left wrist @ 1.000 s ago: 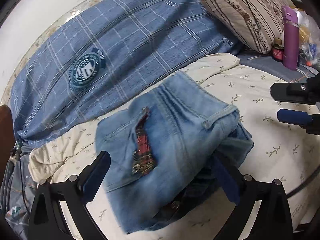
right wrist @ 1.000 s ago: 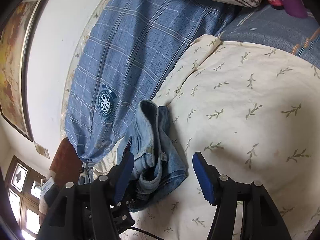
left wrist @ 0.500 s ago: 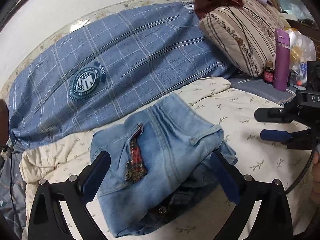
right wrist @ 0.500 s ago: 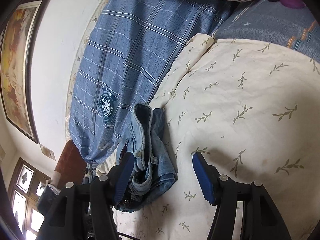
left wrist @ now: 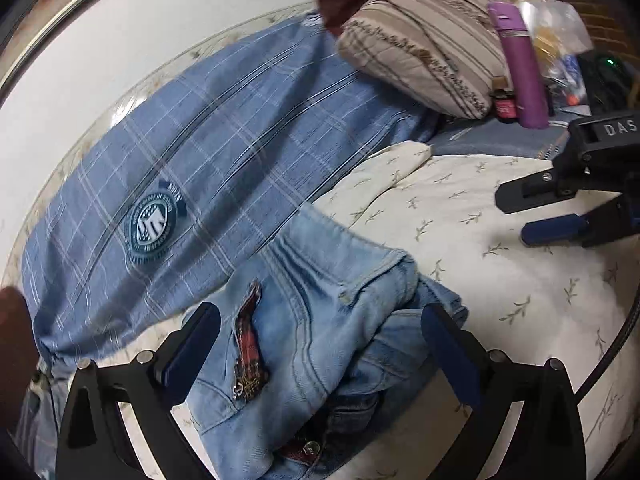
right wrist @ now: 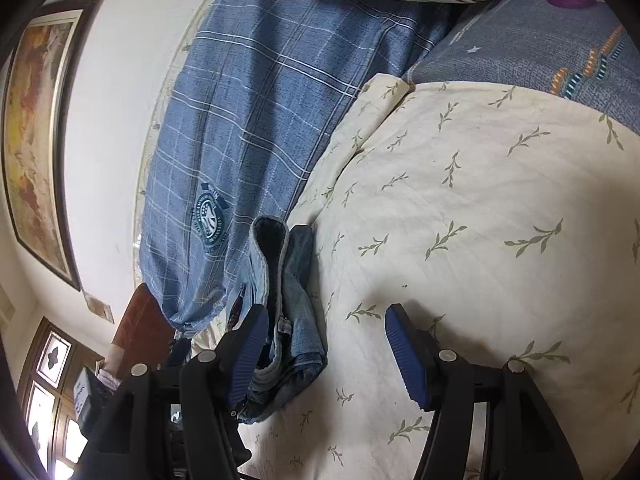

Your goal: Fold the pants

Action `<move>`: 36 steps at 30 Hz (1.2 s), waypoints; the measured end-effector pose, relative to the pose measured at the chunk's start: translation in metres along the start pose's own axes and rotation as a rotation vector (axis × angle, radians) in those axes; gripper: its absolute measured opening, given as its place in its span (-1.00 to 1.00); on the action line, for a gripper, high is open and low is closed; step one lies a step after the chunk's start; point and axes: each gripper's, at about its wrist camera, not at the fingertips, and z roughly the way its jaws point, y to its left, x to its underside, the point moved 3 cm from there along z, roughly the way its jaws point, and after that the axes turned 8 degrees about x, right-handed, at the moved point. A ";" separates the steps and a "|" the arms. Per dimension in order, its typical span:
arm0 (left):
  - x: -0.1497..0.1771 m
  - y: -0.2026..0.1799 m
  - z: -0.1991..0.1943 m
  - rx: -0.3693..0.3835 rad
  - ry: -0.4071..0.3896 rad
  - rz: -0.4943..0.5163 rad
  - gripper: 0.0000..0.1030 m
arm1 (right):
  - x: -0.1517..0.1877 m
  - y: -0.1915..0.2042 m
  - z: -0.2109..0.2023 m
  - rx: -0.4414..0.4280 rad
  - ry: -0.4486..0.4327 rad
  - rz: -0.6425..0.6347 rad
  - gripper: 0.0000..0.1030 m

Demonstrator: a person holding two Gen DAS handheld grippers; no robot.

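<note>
The light blue jeans [left wrist: 320,320] lie as a folded bundle on the cream leaf-print quilt [left wrist: 500,280], a red plaid pocket lining showing on top. My left gripper [left wrist: 318,316] is open, its blue pads wide apart on either side of the bundle and not pressing it. In the left wrist view my right gripper [left wrist: 532,216] reaches in from the right, open over bare quilt. In the right wrist view the jeans [right wrist: 292,300] lie edge-on beside the left finger of my right gripper [right wrist: 324,344], which holds nothing.
A blue plaid cover with a round crest [left wrist: 200,168] lies along the white wall behind the jeans. A striped pillow [left wrist: 420,48], a purple bottle [left wrist: 520,64] and a small jar [left wrist: 505,106] stand at the back right. A framed picture [right wrist: 36,128] hangs on the wall.
The left wrist view has rolled and shifted, so the jeans sit lower in it. My right gripper has come in further from the right and sunk toward the quilt. The jeans keep their shape.
</note>
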 end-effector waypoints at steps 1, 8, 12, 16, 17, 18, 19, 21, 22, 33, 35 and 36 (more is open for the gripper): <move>-0.001 0.000 -0.001 0.007 -0.001 0.001 0.95 | 0.000 0.001 -0.001 -0.002 0.002 -0.009 0.24; 0.012 0.049 -0.023 -0.011 0.017 -0.107 0.95 | 0.002 0.020 0.014 -0.064 0.105 -0.066 0.26; 0.032 0.122 -0.022 -0.080 0.083 -0.301 0.95 | -0.003 0.040 0.038 -0.048 0.158 -0.117 0.26; 0.051 0.179 -0.024 -0.127 0.130 -0.485 0.95 | -0.009 0.067 0.050 0.017 0.150 -0.210 0.26; 0.055 0.185 -0.027 -0.169 0.140 -0.499 0.95 | -0.008 0.072 0.048 0.033 0.136 -0.238 0.26; 0.060 0.189 -0.028 -0.207 0.155 -0.507 0.95 | -0.006 0.078 0.046 0.056 0.120 -0.269 0.26; 0.064 0.189 -0.030 -0.219 0.167 -0.514 0.95 | -0.002 0.084 0.042 0.085 0.094 -0.306 0.26; 0.068 0.186 -0.035 -0.247 0.176 -0.520 0.95 | 0.008 0.097 0.036 0.130 0.061 -0.374 0.26; 0.069 0.184 -0.039 -0.262 0.173 -0.527 0.95 | 0.014 0.105 0.032 0.145 0.049 -0.410 0.26; 0.042 0.183 -0.121 -0.283 0.052 -0.564 0.96 | 0.090 0.198 -0.008 0.286 -0.072 -0.673 0.26; 0.037 0.184 -0.141 -0.295 0.015 -0.563 0.97 | 0.100 0.209 -0.014 0.288 -0.075 -0.695 0.26; 0.035 0.185 -0.147 -0.296 0.001 -0.561 0.99 | 0.105 0.215 -0.017 0.290 -0.076 -0.710 0.26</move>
